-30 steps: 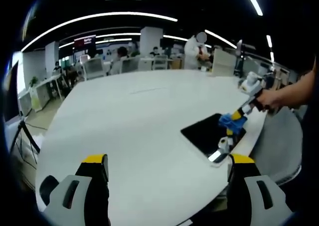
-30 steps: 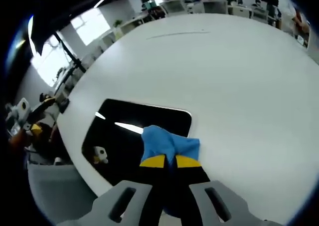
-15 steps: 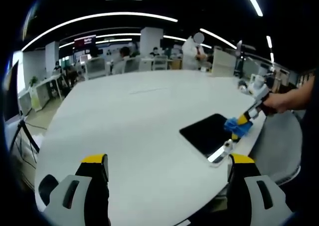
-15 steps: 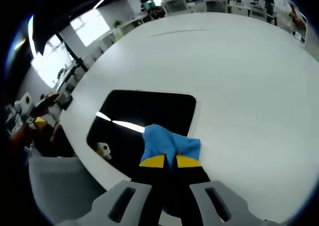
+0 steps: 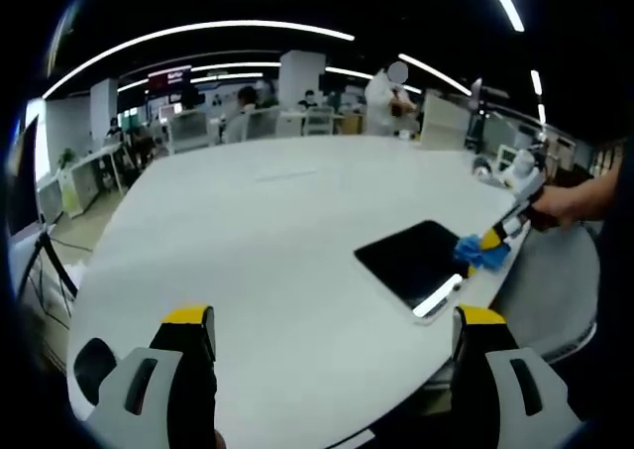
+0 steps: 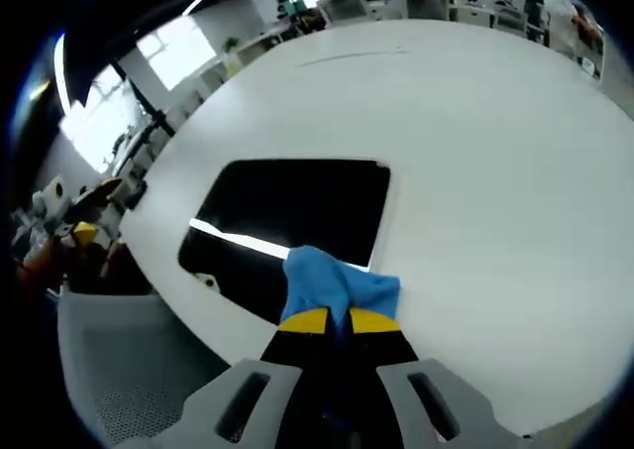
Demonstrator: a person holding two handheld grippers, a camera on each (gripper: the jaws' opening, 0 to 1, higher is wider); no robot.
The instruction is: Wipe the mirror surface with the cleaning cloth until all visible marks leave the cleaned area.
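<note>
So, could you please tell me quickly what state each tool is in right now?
Left tool: open, holding nothing, above the white table.
Right tool: shut on the blue cloth, at the mirror's edge.

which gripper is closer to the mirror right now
Right. The right gripper, shut on the blue cloth, is at the mirror's edge; the left gripper hangs open well back from it.

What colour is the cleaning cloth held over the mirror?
Blue: the soft blue cleaning cloth shows best in the right gripper view, clamped in the right hand-held gripper.
</note>
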